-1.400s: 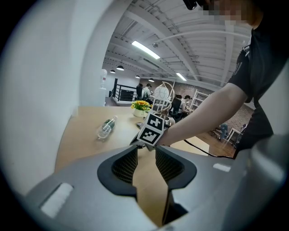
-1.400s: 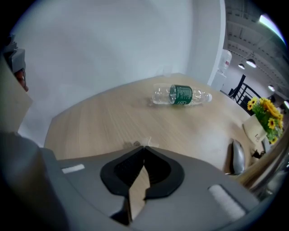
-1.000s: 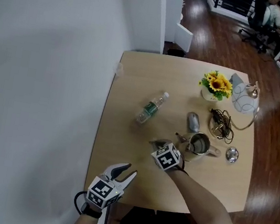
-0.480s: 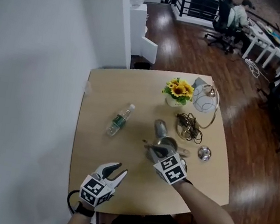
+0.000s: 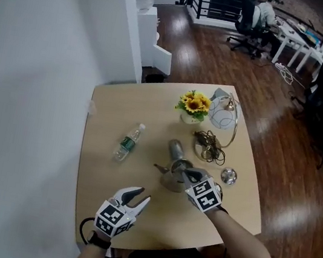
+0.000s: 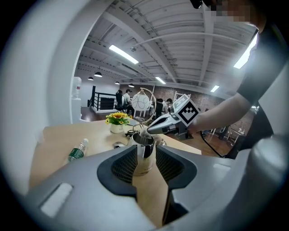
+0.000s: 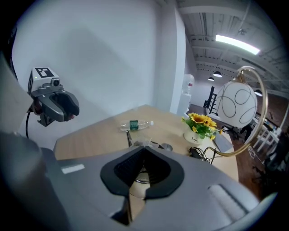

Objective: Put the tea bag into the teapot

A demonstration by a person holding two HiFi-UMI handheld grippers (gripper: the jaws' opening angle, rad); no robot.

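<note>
Overhead, we see our right gripper (image 5: pixel 184 171) at the teapot (image 5: pixel 171 182) mouth, with the left gripper (image 5: pixel 139 197) gaping empty. Left gripper view: tea bag (image 6: pixel 143 132) pinched just above the rim. Right gripper view: jaws clenched (bag mostly hidden).

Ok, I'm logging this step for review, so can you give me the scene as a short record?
right gripper: jaws shut on the tea bag, held at the open mouth of the teapot
left gripper: jaws open, gripping nothing, near the front edge of the table
teapot: upright, uncovered
water bottle: lying on its side, left of the teapot
</note>
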